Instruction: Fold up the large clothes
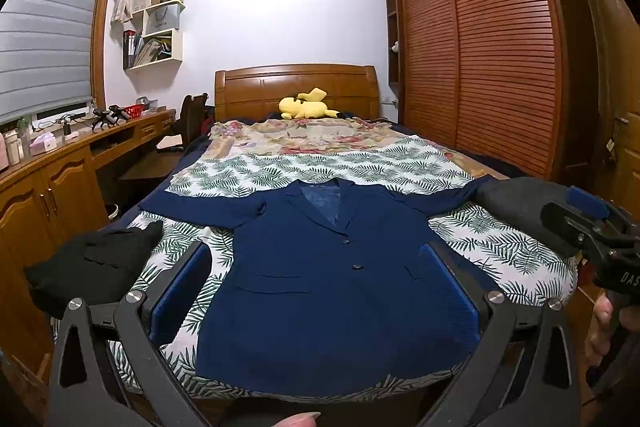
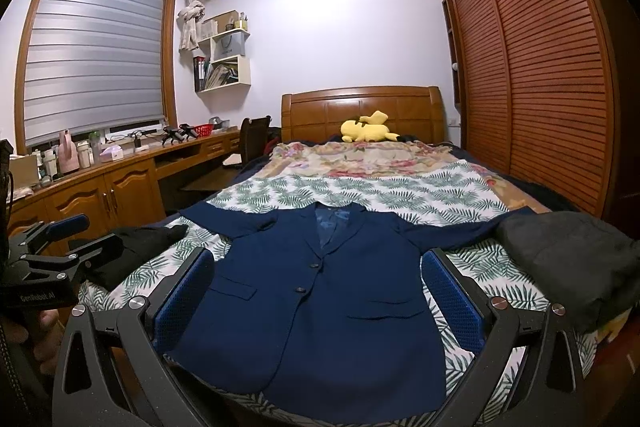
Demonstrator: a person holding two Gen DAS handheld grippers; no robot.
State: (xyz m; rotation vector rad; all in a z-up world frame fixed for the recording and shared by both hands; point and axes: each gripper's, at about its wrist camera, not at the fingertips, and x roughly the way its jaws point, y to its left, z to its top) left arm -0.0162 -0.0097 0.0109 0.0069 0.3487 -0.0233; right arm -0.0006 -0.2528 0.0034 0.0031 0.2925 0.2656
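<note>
My left tongs (image 1: 316, 291) and right tongs (image 2: 318, 291) both hang spread wide, holding nothing, above the foot of the bed (image 1: 500, 251). The navy jacket (image 1: 320, 267) lies flat and face up between the blue pads, buttoned, sleeves stretched out to either side. Its hem is cut off behind my tongs' frames. A black garment (image 1: 92, 267) sits left, a grey one (image 2: 568, 267) right.
</note>
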